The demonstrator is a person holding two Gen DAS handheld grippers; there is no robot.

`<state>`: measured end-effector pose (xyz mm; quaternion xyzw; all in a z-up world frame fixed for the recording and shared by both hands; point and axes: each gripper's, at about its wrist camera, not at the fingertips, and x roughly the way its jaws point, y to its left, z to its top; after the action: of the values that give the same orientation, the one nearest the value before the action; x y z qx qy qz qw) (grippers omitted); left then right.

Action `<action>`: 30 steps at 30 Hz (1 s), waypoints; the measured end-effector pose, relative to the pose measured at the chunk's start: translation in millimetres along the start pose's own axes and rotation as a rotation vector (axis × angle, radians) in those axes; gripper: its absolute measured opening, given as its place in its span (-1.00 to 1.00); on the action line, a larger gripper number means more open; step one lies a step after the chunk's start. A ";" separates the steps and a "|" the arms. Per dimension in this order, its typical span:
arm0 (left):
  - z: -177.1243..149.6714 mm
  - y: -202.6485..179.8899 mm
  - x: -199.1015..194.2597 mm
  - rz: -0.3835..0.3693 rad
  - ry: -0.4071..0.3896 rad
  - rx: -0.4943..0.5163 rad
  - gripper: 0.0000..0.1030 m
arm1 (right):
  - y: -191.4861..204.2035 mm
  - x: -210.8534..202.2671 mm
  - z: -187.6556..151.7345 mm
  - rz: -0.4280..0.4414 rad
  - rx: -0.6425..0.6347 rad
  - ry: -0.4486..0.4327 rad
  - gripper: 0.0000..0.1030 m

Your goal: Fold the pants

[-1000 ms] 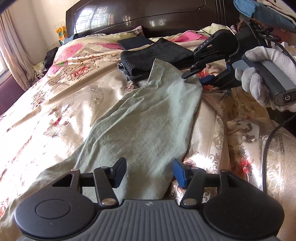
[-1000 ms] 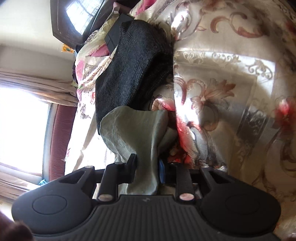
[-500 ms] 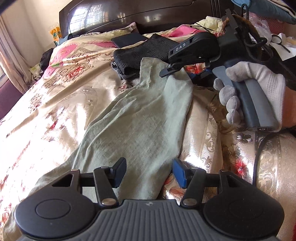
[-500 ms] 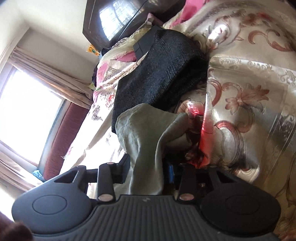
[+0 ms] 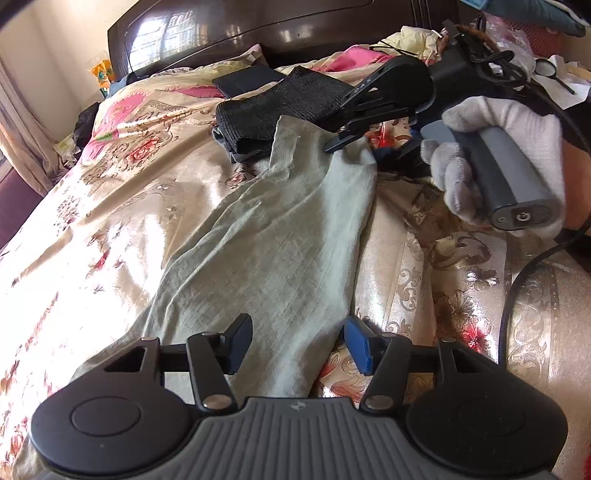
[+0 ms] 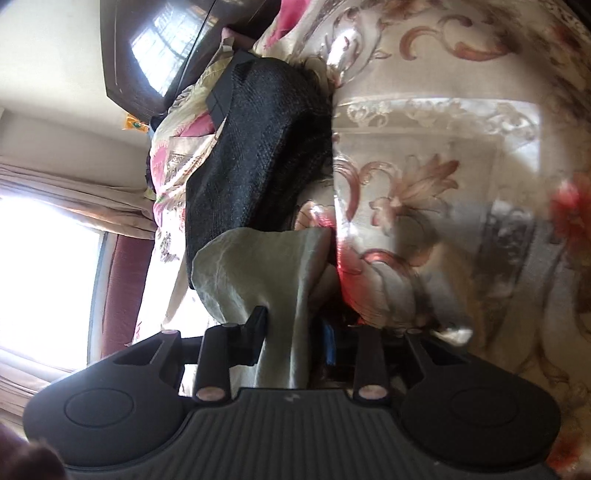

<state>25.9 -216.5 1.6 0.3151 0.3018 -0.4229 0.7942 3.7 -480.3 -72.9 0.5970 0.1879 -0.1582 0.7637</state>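
Pale green pants lie lengthwise on the floral bedspread, running from the near edge to the far right. My left gripper is open, its fingers on either side of the near end of the cloth. My right gripper, held in a white-gloved hand, is shut on the far end of the pants. In the right wrist view the green cloth passes between the fingers of the right gripper and bunches up beyond them.
A folded black knit garment lies just beyond the pants, also in the right wrist view. A dark flat case sits behind it. A dark wooden headboard stands at the back. A black cable runs at right.
The right gripper, still holding the pants' far end, has shifted and rolled a little; the cloth end has moved slightly with it. The left gripper has stayed open over the near end.
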 end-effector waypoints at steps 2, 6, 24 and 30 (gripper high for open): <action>0.0 0.3 0.2 -0.002 -0.002 -0.007 0.34 | -3.7 8.3 2.6 0.048 0.033 0.003 -0.41; -1.1 2.3 0.0 -0.005 -0.004 -0.013 0.34 | -29.7 9.6 9.0 0.193 0.196 0.061 -0.85; 4.0 12.5 7.0 0.016 -0.006 -0.022 0.34 | 45.6 -38.0 -5.4 0.209 -0.192 -0.025 -0.88; 17.7 7.6 26.7 -0.070 -0.029 -0.037 0.34 | 13.2 -61.4 33.6 0.138 -0.026 -0.100 -0.89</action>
<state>48.5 -239.4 -5.5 0.2834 0.3092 -0.4493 0.7888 -40.8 -508.7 -25.2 0.5898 0.1103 -0.1323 0.7889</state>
